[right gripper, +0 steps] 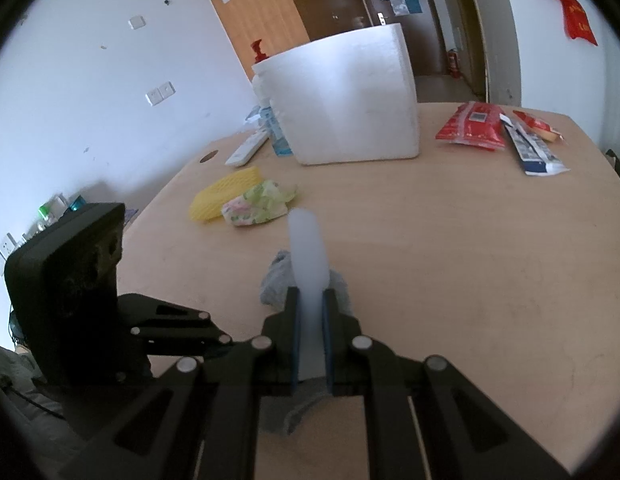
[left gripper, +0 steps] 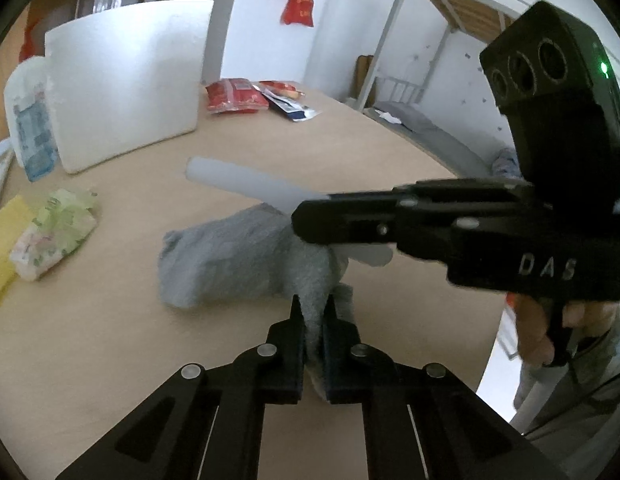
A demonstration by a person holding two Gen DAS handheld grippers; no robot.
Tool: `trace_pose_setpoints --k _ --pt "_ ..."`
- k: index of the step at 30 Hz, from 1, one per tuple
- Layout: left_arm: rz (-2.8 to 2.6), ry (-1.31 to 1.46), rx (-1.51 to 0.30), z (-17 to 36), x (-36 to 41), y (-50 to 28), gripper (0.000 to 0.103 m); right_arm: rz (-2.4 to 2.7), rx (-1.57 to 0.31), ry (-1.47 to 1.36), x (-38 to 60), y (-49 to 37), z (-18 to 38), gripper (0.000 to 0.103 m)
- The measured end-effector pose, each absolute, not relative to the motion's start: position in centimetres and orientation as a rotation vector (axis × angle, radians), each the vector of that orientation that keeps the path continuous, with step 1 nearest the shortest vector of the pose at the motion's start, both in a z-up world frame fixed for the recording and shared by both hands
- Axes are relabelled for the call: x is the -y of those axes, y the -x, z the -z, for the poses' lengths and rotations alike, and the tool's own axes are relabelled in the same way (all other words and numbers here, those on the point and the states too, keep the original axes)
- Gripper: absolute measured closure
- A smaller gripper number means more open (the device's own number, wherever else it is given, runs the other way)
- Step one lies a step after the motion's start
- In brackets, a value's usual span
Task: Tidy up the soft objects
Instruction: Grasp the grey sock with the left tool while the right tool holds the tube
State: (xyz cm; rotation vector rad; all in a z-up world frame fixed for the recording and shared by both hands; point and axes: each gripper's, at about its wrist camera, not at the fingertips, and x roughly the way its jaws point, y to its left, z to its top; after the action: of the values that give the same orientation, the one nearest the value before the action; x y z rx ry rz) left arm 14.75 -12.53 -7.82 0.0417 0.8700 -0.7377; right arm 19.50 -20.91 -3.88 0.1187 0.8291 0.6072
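A soft grey knitted sock [left gripper: 226, 256] lies crumpled at the centre of a pale, smooth wooden table [left gripper: 122, 344]. In the left wrist view its long axis runs from centre left toward the lower middle of the frame, where one bunched end rises between the black fingers of the left gripper [left gripper: 313, 308], which are pressed together on the fabric.

The right gripper [right gripper: 310, 294] pinches a smooth, translucent white foam tube [right gripper: 306, 252]. In the right wrist view the tube points straight up the frame, away from the camera, its rounded tip above the sock; in the left wrist view it slants from centre right up toward the left.

Behind, in the upper middle, stands a matte white foam box [right gripper: 349, 96]. A yellow netted sponge [right gripper: 222, 196] and a crinkled green floral packet [right gripper: 258, 204] lie at centre left, just beside each other. Glossy red snack packets [right gripper: 473, 126] lie at upper right.
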Motion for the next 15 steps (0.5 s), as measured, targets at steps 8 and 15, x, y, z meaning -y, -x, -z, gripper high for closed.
trace_pose_setpoints --k 8,15 --pt "0.686 -0.054 -0.875 7.7 11.0 -14.6 0.096 -0.62 -0.822 -0.132 21.1 -19.6 3.4 0.091" --pt "0.634 -0.065 -0.878 7.7 9.6 -14.6 0.096 -0.614 -0.82 -0.128 21.0 -19.7 3.4 0.091"
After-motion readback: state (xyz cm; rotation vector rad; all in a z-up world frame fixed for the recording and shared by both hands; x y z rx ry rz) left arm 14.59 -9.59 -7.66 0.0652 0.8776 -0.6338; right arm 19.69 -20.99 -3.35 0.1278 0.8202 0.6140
